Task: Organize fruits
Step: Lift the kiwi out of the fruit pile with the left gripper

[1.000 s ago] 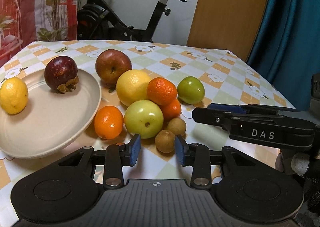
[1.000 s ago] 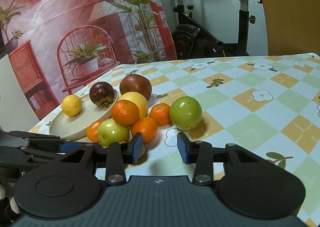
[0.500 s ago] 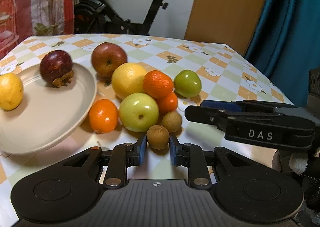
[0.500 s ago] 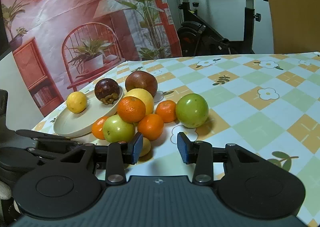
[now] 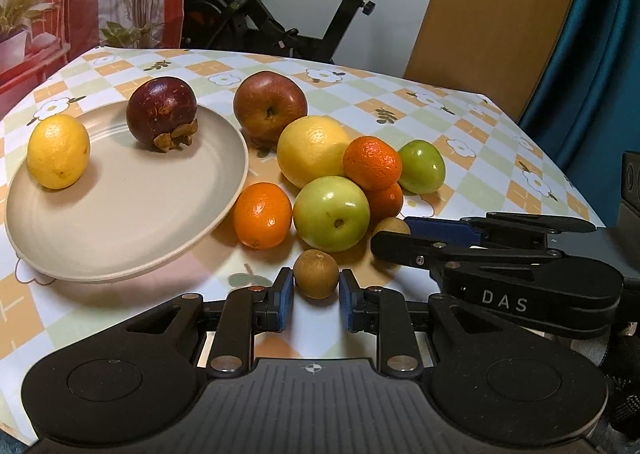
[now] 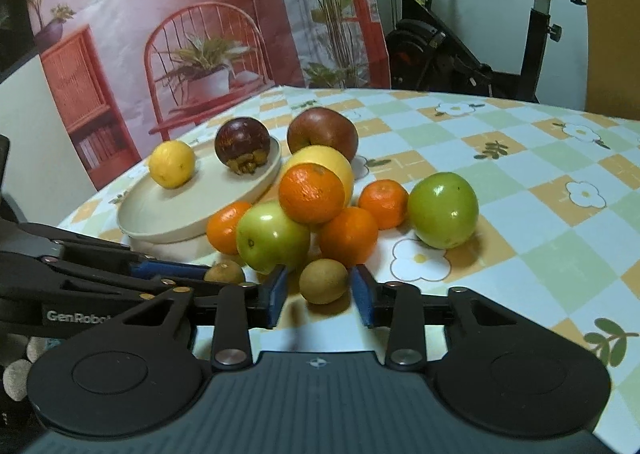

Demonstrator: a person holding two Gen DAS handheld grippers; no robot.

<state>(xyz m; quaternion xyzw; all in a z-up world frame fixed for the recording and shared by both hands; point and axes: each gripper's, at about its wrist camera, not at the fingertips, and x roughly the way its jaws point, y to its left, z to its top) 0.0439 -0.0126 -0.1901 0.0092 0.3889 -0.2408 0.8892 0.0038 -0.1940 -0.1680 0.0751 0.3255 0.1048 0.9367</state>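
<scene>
Nearest edge of the table point(image 5: 492, 125): left gripper point(image 5: 316, 281) was pinching a small brown longan point(image 5: 316, 272), blue pads point(image 5: 285, 294) against both its sides, fruit down at the checked cloth. Couldn't tell if it was lifted.

Just right of it, right gripper point(image 6: 320, 274) sat spread around a second longan point(image 6: 323, 281). Gap visible on the left pad side, so no grip. In the left wrist view its tips lay beside that same longan, pointing left.

Right behind the longans, the fruit pile:
- pale green apple point(image 5: 331, 213) and an orange point(image 5: 263, 215) in front, touching
- mandarin point(image 5: 372, 162) stacked on top, another orange point(image 5: 387, 201) under it
- big yellow citrus point(image 5: 310, 149) behind those
- darker green apple point(image 5: 422, 167) on the right edge of the pile
- red apple point(image 5: 270, 105) at the far side

Left of the pile, a beige plate point(image 5: 120, 238) held a lemon point(image 5: 58, 151) on its left and a mangosteen point(image 5: 161, 115) at its far rim, well apart.

Past the table: exercise bike point(image 5: 280, 13), red printed backdrop on the left.
</scene>
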